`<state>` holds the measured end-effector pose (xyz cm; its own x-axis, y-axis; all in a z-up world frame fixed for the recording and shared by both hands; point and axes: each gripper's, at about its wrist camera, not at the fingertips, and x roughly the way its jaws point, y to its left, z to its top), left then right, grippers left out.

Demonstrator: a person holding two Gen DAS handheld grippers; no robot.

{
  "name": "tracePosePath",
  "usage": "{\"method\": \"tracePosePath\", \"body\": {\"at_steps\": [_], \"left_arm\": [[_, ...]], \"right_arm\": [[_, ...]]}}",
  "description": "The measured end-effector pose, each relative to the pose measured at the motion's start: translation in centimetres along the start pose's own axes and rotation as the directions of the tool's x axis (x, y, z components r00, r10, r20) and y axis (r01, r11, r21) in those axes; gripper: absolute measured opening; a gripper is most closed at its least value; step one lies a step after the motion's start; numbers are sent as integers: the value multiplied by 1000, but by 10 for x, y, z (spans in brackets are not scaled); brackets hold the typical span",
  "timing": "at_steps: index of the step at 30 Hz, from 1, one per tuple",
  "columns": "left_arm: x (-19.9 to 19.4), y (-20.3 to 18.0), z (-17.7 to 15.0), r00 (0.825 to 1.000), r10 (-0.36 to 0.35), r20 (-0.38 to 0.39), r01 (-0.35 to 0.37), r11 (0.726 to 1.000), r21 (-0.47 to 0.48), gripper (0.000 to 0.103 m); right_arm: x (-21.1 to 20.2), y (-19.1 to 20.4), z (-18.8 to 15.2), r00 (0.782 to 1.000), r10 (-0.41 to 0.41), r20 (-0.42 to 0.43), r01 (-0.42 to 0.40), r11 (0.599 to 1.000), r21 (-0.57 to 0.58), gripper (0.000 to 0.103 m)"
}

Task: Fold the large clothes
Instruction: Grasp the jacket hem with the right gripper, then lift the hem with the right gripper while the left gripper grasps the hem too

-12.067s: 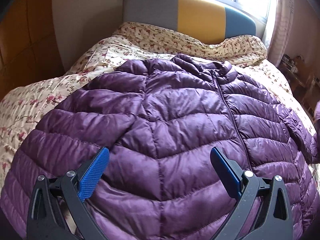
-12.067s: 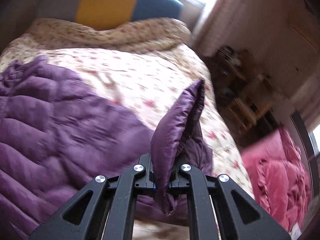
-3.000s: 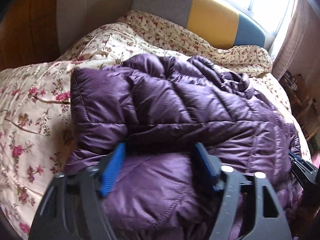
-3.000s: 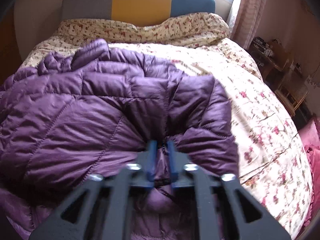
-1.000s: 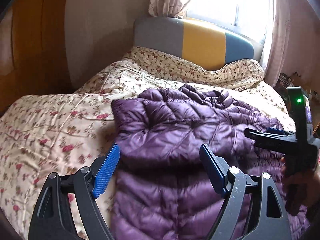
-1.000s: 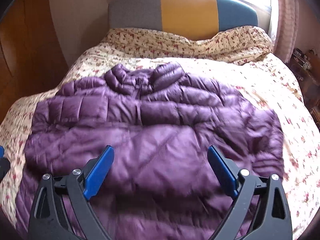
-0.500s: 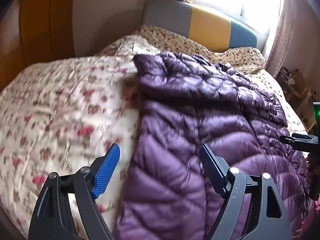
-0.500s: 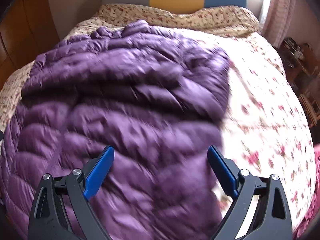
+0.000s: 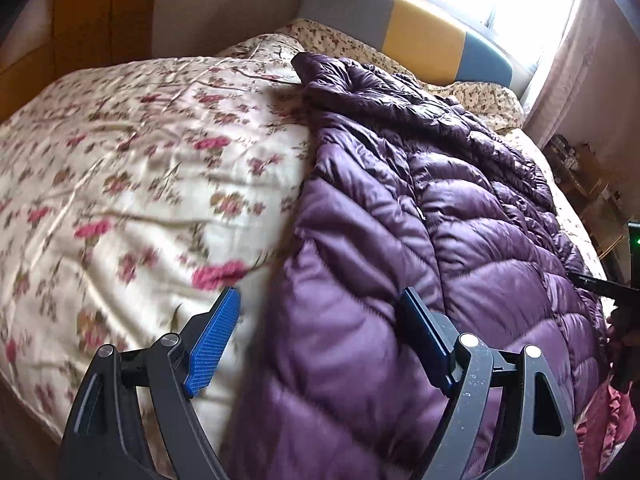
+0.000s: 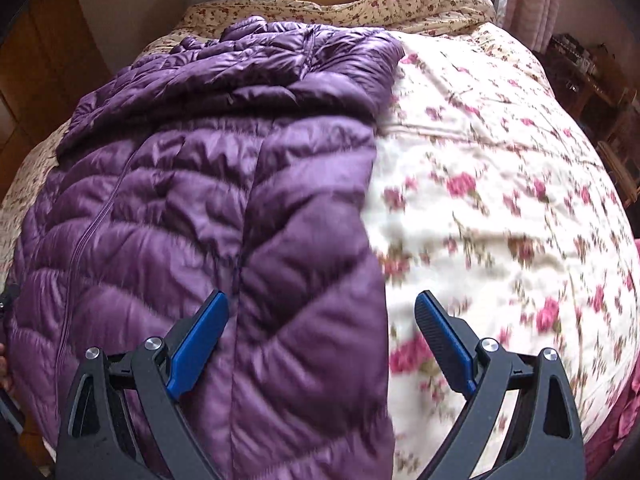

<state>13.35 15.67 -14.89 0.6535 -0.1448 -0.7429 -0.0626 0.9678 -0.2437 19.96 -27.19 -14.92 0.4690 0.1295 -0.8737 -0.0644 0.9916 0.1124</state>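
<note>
So we've got this big purple puffer jacket lying lengthwise on the flowery bedspread, collar end up toward the grey, yellow and blue headboard. It's shiny, quilted in chevron-shaped puffs, with a zipper line running down it, and both sleeves look folded in over the body so it makes one long strip. The upper part is bunched and wrinkly, the lower part smoother. Our left gripper hangs over the jacket's left edge, jaws spread wide, nothing in them. Our right gripper is the same deal on the jacket's right edge: wide open, gripping nothing, one finger over the purple fabric and the other over the bedspread.
</note>
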Motion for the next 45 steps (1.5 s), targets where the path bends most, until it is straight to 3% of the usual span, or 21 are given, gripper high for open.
{"method": "tracePosePath", "body": {"at_steps": [11, 14, 15, 16, 17, 18, 19, 21, 28, 34, 40, 45], "left_arm": [[-22, 5, -29, 999, -39, -6, 38, 998, -59, 81], [-28, 4, -36, 999, -48, -6, 48, 997, -58, 69], [-30, 3, -37, 998, -55, -7, 54, 997, -58, 63], [-31, 2, -38, 998, -67, -9, 67, 996, -60, 51], [-32, 1, -39, 996, -91, -17, 90, 994, -60, 45], [-33, 0, -39, 994, -106, -20, 105, 993, -58, 33], [-35, -2, -39, 993, -113, -20, 112, 992, -51, 21], [-39, -7, -38, 992, -128, -16, 127, 991, -35, 14], [-57, -11, -13, 982, -189, 23, 189, 981, -33, 11], [-60, -18, 31, 969, -232, 80, 234, 972, -6, 9], [-37, -30, 83, 968, -226, 104, 222, 974, 56, 7], [-2, -33, 133, 972, -211, 106, 205, 977, 61, 6]], "right_arm": [[-28, 1, -57, 993, 96, -72, -97, 995, -23, 89], [-36, 4, -68, 989, 124, -82, -127, 991, -31, 76], [-39, 5, -72, 985, 147, -86, -151, 988, -35, 64], [-41, 7, -72, 981, 172, -90, -175, 984, -36, 47], [-42, 8, -72, 978, 188, -92, -192, 981, -37, 39], [-45, 12, -73, 975, 202, -94, -208, 977, -50, 26], [-49, 17, -73, 976, 199, -93, -206, 976, -75, 18], [-54, 25, -72, 977, 191, -92, -200, 974, -109, 12], [-78, 41, -40, 980, 197, -24, -198, 962, -187, 8], [-95, 57, 10, 974, 212, 82, -187, 954, -235, 8], [-79, 69, 64, 978, 158, 137, -118, 958, -261, 8], [-52, 68, 110, 981, 106, 164, -69, 973, -218, 8]]}}
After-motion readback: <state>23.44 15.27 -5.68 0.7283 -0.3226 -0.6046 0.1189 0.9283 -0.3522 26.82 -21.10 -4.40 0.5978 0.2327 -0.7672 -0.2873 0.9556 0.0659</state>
